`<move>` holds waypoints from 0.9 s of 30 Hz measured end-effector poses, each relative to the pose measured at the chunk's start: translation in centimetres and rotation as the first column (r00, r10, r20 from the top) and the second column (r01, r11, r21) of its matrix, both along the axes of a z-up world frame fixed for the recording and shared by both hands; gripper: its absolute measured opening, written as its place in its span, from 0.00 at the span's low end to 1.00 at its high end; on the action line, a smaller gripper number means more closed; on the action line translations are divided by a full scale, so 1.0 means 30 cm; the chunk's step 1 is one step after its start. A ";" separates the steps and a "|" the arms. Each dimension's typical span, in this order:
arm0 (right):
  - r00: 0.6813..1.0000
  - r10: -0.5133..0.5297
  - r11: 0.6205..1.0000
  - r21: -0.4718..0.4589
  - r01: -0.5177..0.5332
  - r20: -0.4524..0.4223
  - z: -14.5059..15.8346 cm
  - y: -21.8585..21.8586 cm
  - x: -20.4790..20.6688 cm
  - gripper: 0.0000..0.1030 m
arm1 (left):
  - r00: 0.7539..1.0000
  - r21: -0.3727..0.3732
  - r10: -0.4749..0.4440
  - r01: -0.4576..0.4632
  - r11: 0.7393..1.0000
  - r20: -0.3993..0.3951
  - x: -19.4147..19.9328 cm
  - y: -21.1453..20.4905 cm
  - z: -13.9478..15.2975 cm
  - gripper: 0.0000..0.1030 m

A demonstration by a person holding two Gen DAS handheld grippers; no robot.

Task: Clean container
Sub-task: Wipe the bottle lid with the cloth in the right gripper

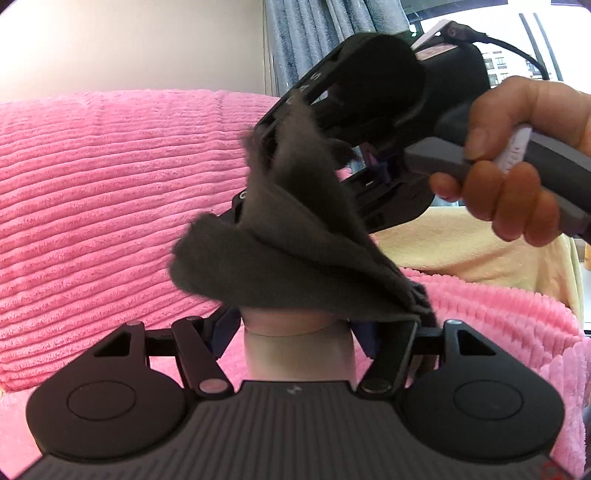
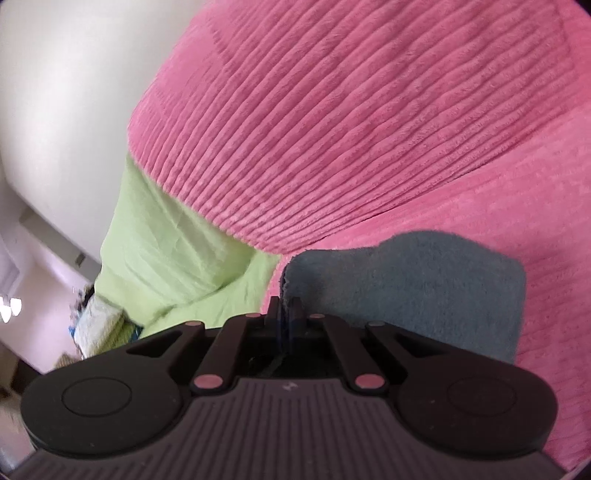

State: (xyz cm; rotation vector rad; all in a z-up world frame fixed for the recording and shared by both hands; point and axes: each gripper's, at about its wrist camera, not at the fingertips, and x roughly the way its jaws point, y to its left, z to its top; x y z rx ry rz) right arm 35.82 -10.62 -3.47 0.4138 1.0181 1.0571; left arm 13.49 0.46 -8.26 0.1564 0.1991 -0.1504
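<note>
Right gripper (image 2: 284, 314): jaws pinched tight on the edge of a grey cloth (image 1: 295, 236), which hangs from it in a loose fold. The person's hand (image 1: 517, 162) grips the handle above.

Left gripper (image 1: 299, 332): jaws clasped around a pale beige container (image 1: 299, 350), upright, long axis running straight out from the claw. Its top is hidden; the cloth lies draped over it, touching.

So the cloth-bearing right gripper sits directly above and beyond the container's mouth, nearer of the two. Likely next: press down and wipe along the axis.

Behind: pink ribbed blanket (image 1: 92, 203), green fabric (image 2: 155, 258), curtain (image 1: 325, 29).
</note>
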 end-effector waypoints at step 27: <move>0.965 -0.048 0.999 0.016 0.045 0.257 0.195 -0.169 -0.242 0.03 | 1.000 -0.004 -0.007 0.007 1.000 0.010 0.074 0.020 0.008 0.64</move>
